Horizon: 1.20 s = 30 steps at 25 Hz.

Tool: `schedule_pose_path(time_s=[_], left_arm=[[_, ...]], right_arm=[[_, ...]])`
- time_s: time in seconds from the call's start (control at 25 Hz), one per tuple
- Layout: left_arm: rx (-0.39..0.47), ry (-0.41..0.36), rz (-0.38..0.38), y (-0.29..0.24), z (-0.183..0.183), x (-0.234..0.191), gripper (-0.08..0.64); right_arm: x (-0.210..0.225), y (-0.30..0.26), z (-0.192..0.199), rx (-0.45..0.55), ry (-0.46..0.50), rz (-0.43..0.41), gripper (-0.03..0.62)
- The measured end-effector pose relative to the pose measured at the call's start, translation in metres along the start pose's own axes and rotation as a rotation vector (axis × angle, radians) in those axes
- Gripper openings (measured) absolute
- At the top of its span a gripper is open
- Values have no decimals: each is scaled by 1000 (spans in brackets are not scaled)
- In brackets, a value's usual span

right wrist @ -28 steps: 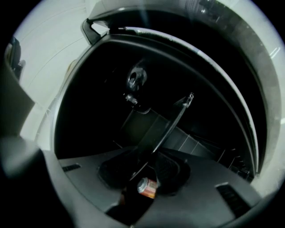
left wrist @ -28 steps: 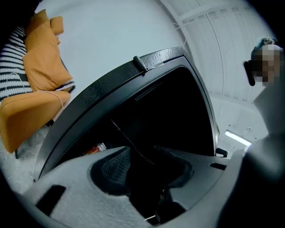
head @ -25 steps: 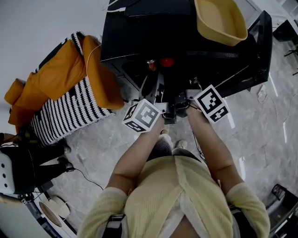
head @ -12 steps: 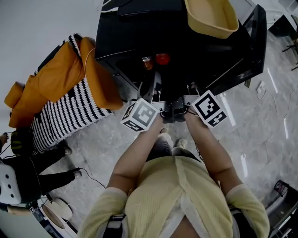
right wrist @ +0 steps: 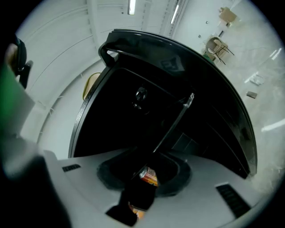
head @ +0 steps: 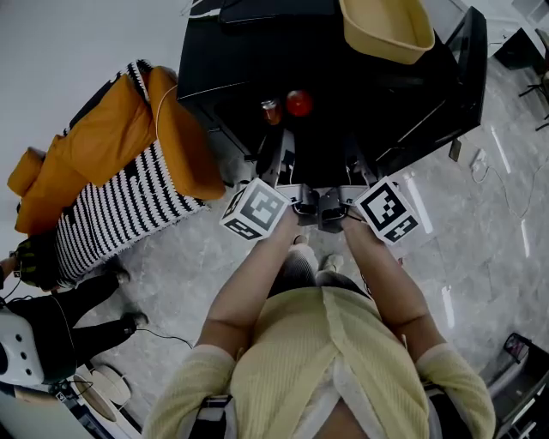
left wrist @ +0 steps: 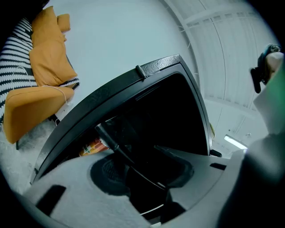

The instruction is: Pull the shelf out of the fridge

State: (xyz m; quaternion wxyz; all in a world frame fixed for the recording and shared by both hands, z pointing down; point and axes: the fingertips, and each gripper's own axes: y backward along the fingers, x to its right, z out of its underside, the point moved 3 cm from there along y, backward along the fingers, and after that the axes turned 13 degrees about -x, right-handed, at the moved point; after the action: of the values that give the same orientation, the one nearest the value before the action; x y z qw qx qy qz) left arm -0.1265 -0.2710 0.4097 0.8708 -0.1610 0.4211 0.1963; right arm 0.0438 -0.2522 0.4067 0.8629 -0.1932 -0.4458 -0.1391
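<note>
A small black fridge (head: 257,43) stands open, its door (head: 467,77) swung to the right. Its dark shelf (head: 322,150) sticks out of the front and carries a can (head: 271,111) and a red round fruit (head: 298,103). My left gripper (head: 302,204) and right gripper (head: 336,206) sit side by side on the shelf's front edge. In the left gripper view the shelf rim (left wrist: 111,142) runs between the grey jaws of the left gripper (left wrist: 142,178), with the can (left wrist: 91,147) behind. In the right gripper view the shelf edge (right wrist: 171,127) passes into the right gripper (right wrist: 142,178), and the can (right wrist: 149,175) shows through.
A tan basket (head: 386,26) rests on top of the fridge. To the left stands a striped seat with an orange coat (head: 129,146) draped over it. A person in dark clothes (head: 51,317) is at the lower left. The floor is grey marble with a cable (head: 163,334).
Both grippers have drawn back toward the body, bringing the shelf with them. The can and red fruit now sit further out of the fridge.
</note>
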Motion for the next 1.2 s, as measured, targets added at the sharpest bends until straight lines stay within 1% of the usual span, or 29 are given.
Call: schedule_pose_path(time_s=[0.24, 0.28, 0.32, 0.6, 0.88, 1.2], left_arm=[[-20, -8, 14, 3, 6, 2, 143], [-20, -7, 11, 4, 7, 1, 138], [-18, -5, 11, 6, 8, 1, 117], [-8, 9, 36, 15, 15, 2, 106], [11, 64, 70, 28, 24, 4, 89], [9, 93, 90, 43, 36, 9, 83]], right_arm=[[3, 10, 7, -12, -1, 0, 109], [3, 12, 8, -13, -1, 0, 109], [3, 13, 8, -15, 0, -1, 108], [5, 22, 12, -27, 0, -7, 109], [5, 34, 17, -36, 4, -12, 107], [5, 53, 23, -44, 29, -15, 109]])
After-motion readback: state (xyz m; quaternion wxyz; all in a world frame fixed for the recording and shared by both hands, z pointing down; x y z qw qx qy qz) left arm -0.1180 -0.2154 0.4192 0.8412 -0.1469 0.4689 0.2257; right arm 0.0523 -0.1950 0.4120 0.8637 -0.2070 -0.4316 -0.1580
